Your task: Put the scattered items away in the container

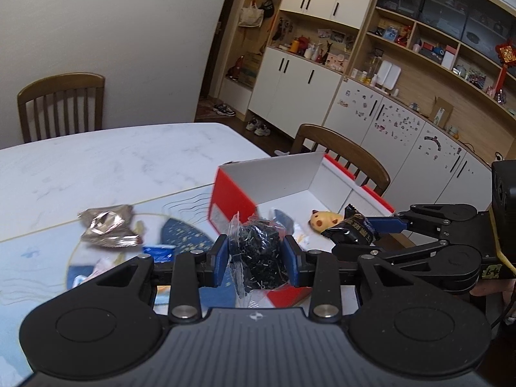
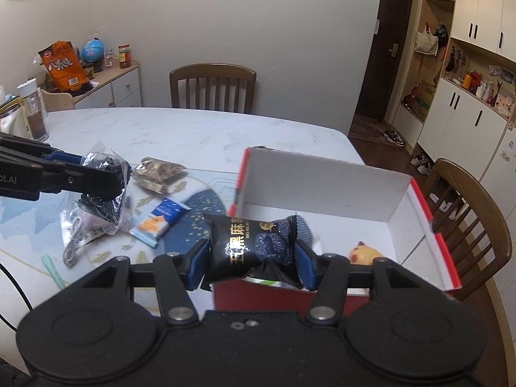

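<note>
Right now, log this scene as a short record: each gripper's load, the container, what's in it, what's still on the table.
left gripper: shut on clear bag of black bits
right gripper: shut on black snack packet, at the box's near wall
container: red and white box, open
in box: yellow toy
on table: crumpled foil packet, blue and white sachet, white cable

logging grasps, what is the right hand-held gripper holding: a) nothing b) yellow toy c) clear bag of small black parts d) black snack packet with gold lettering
d: the right hand-held gripper is clamped on the black snack packet with gold lettering, above the red and white cardboard box.
</note>
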`<state>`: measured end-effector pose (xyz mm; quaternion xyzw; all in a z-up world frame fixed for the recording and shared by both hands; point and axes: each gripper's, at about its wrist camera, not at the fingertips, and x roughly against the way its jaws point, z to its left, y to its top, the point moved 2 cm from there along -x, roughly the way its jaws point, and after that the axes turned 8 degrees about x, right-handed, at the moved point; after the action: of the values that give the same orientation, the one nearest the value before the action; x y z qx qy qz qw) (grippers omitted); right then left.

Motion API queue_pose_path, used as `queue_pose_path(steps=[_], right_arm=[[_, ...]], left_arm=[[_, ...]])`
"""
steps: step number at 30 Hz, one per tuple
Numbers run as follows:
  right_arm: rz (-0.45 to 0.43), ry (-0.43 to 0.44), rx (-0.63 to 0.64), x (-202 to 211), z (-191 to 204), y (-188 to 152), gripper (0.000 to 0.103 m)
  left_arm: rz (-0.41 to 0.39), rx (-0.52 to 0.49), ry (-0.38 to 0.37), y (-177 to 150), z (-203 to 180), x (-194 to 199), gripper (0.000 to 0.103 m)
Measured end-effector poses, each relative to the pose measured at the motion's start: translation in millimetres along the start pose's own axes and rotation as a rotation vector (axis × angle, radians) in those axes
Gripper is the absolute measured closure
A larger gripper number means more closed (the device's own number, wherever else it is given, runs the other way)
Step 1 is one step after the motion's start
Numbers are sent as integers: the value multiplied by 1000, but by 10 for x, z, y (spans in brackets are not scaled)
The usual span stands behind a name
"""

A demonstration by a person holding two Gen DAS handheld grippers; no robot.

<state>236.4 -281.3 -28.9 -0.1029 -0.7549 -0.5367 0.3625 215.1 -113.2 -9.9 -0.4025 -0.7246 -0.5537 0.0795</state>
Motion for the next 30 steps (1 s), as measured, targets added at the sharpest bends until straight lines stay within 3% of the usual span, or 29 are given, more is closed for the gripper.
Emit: queue_pose_path(steps=[17, 30], right_arm=[[14, -12, 23, -127, -666, -113, 48], [74, -10, 61, -338, -1009, -181, 48]], left_arm=[[24, -52, -34, 159, -585, -587, 68], [58, -78, -32, 251, -816, -1081, 68]])
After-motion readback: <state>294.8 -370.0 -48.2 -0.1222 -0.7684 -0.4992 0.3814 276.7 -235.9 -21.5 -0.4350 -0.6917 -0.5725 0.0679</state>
